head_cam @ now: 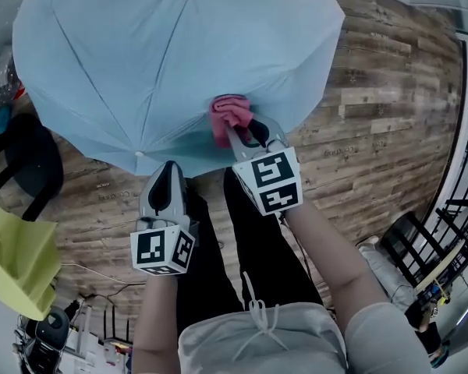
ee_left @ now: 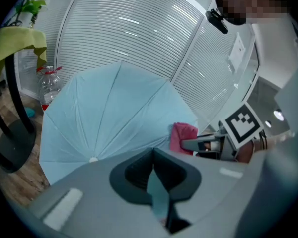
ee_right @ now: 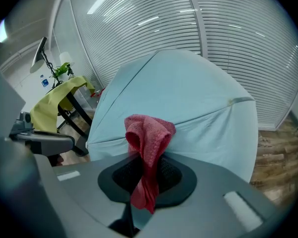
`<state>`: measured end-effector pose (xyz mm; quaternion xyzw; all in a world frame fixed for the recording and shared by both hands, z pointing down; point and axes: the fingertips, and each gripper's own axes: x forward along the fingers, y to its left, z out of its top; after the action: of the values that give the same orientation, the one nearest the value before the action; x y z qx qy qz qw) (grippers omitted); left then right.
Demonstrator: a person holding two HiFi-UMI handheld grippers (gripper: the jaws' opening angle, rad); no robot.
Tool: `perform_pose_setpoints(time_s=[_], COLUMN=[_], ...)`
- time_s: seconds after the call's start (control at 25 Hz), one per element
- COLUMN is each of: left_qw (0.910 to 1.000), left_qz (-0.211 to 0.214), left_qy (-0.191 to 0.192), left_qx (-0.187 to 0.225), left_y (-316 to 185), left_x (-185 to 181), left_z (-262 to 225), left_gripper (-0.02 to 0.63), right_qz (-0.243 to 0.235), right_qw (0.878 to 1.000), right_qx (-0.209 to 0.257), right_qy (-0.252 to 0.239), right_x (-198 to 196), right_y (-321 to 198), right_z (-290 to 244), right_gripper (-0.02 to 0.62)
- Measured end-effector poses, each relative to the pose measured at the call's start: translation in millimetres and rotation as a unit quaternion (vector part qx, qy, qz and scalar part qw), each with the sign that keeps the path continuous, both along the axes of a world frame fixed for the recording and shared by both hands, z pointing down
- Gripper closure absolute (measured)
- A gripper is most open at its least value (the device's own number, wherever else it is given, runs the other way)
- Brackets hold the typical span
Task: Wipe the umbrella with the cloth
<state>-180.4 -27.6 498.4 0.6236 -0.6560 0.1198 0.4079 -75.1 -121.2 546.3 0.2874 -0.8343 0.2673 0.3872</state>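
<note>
One umbrella (head_cam: 171, 53) edge: left claw (head_cam: 170, 170) pinches it; right claw (head_cam: 248, 131) clamps cloth (head_cam: 228, 114).

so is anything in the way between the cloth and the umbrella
Nothing visible. The cloth, shut in the right gripper, already sits at the umbrella, near its rim; the left gripper pinches that rim.

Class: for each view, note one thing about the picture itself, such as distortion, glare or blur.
Head view: the floor planks bend near the edges. Left gripper view: dark rounded corners, and the blinds bow into curves. Right gripper view: the cloth is sharp; light streaks glare on the blinds.
</note>
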Motion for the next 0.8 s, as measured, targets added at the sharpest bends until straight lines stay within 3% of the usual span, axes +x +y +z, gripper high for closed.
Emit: perform_pose_setpoints(time_s=[0.8], left_qw=[0.9984], left_qz=[0.055], left_qy=[0.001], left_qx=[0.012], left_y=[-100], left_x=[81], left_z=[-16], left_gripper=[0.598], right_qz=[0.052], right_qw=[0.998], right_qx=[0.028], right_qy=[0.018], right_x=[109], right_y=[-87], right_z=[-14], right_gripper=[0.538])
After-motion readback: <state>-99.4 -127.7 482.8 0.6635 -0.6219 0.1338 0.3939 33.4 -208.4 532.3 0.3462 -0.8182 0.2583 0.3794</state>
